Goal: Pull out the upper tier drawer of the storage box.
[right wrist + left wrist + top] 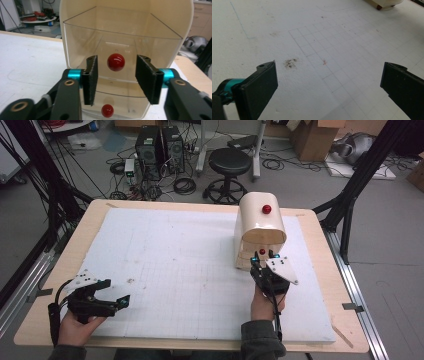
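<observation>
1. The right tool is open, its flat black pads on both sides of a round red knob, not touching.
2. The knob sits on a clear drawer in a smooth cream box near the bench's far right edge.
3. The left tool is wide open and holds nothing, over the rough white mat.

One cream plastic drawer cabinet with a rounded top on the desk. Three round red knobs counted: one on top, two on the clear drawer fronts. Two clear drawers. Two black grippers, left gripper and right gripper.
</observation>
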